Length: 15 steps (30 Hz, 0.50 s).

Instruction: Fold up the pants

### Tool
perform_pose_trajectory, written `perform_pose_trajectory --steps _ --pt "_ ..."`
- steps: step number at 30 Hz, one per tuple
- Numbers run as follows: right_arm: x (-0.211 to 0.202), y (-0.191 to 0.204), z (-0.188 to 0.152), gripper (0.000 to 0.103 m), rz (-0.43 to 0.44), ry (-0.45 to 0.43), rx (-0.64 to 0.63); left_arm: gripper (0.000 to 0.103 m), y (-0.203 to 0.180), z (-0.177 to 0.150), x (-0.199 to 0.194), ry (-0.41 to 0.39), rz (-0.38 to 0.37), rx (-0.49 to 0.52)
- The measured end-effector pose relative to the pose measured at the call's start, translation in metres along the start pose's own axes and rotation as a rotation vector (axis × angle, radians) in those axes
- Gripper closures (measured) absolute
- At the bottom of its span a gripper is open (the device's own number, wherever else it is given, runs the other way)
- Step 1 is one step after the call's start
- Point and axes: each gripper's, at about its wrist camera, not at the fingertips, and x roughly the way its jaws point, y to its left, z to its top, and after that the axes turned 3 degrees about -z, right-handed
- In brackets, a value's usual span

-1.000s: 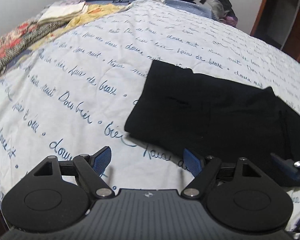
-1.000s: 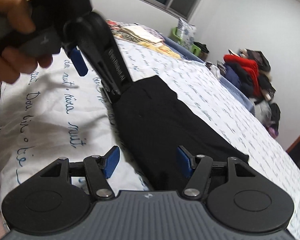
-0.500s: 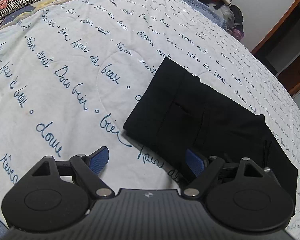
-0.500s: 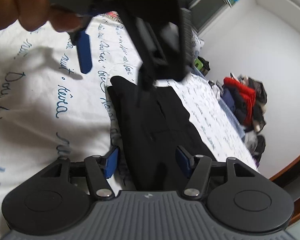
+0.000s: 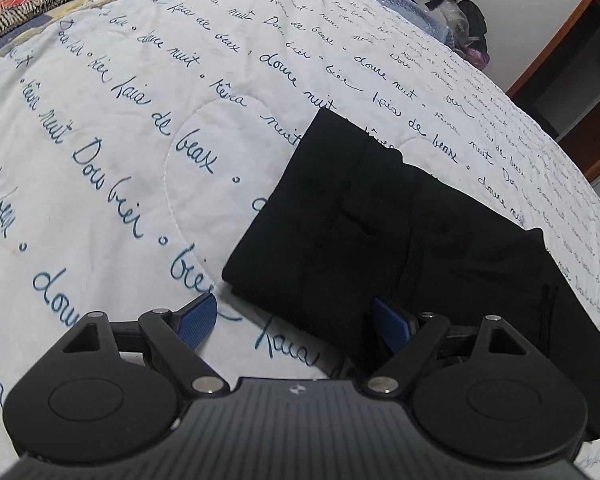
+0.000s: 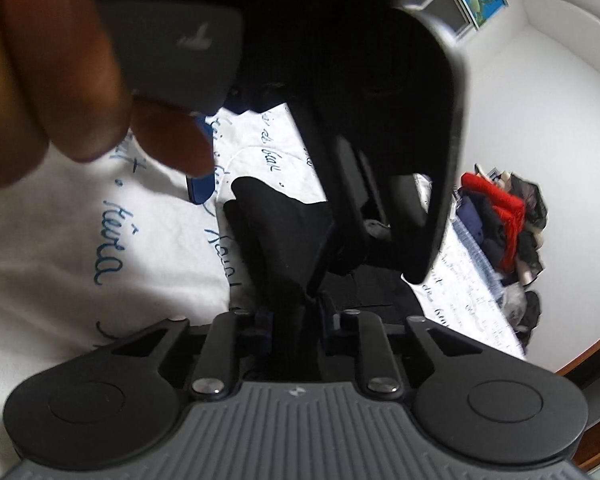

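Observation:
Black pants point(image 5: 360, 220), folded into a flat band, lie on a white quilt point(image 5: 120, 140) printed with blue script. My left gripper point(image 5: 292, 320) is open just over their near edge: its right pad sits above the cloth, its left pad above bare quilt. In the right wrist view my right gripper point(image 6: 294, 316) has its jaws closing, and a bunched ridge of the pants point(image 6: 276, 232) is pinched between the pads. The left gripper's body point(image 6: 380, 120) and the hand point(image 6: 40, 100) holding it fill the top of that view and hide the far part of the pants.
Patterned folded fabrics point(image 5: 40, 0) lie at the quilt's far left edge. A heap of dark and red clothes point(image 6: 500, 216) sits beyond the bed by the white wall. A brown door frame point(image 5: 560, 60) stands at the right.
The right gripper's jaws have closed from wide apart onto a fold of the pants. The left gripper has come closer above the pants' near edge and still stands open.

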Motion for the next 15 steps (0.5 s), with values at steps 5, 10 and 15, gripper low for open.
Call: perform_pose_trajectory --steps 5,10,15 --pt "-0.002 -0.017 -0.001 0.089 0.035 -0.021 0.063 0.018 0.003 0.005 0.004 -0.004 -0.011 0.005" --pt "-0.003 -0.036 -0.002 0.093 0.084 -0.033 0.168 0.018 0.008 0.008 0.006 -0.022 -0.046 -0.014" --pt "-0.003 -0.074 -0.004 0.093 0.176 -0.036 0.388 0.018 0.020 0.012 0.004 -0.040 -0.191 -0.126"
